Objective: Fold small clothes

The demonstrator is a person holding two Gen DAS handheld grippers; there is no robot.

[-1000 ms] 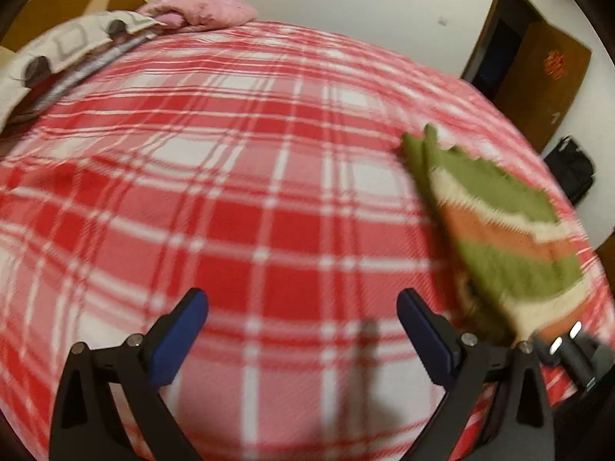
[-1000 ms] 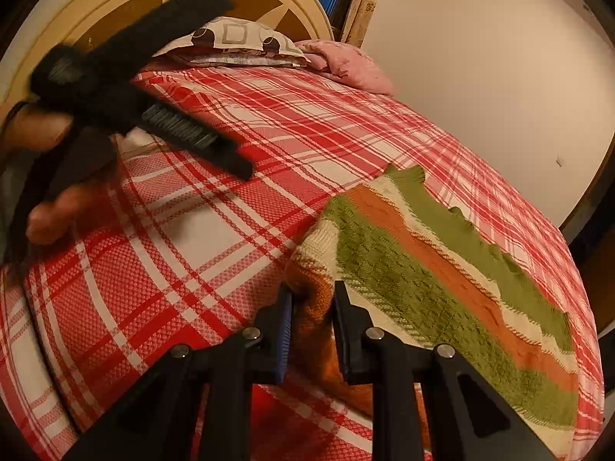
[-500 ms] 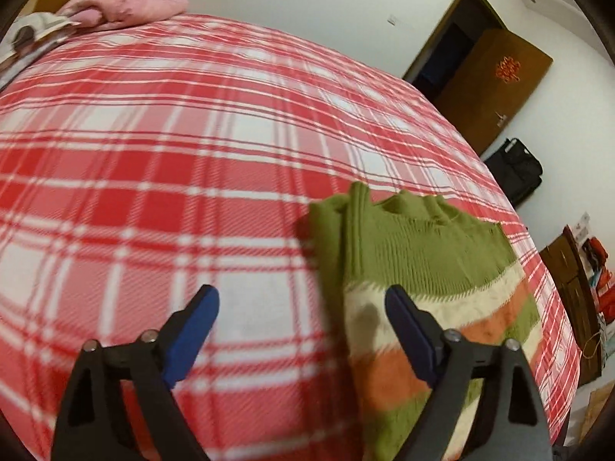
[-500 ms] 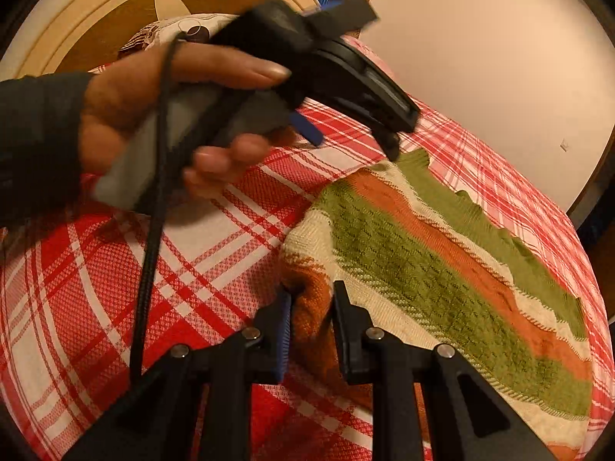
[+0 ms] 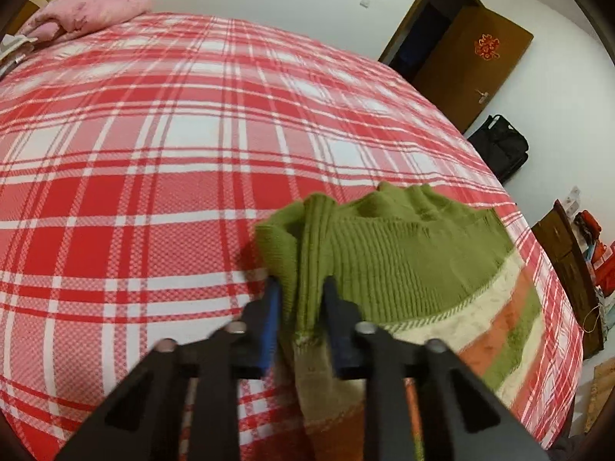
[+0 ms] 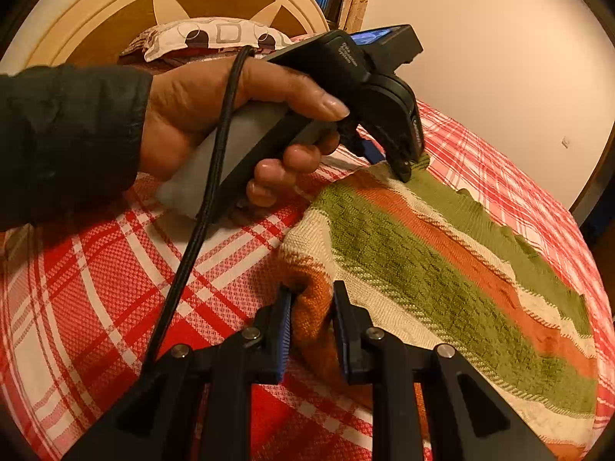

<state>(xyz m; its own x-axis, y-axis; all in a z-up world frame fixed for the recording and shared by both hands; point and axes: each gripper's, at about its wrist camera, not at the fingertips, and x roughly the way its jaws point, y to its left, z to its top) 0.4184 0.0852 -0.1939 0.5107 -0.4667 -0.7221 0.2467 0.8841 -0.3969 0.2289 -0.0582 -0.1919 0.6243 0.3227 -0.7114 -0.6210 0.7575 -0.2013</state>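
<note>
The striped green, orange and cream knitted sweater [image 6: 442, 276] lay on the red-and-white checked bedspread [image 5: 153, 176], my right gripper [image 6: 311, 326] clamped on its near orange corner and my left gripper [image 5: 301, 303] just closed on its green corner, probably for folding.

Both cameras sit close above the bed [image 5: 153, 192], looking down along their fingers; both see the striped sweater [image 6: 442, 269].
</note>
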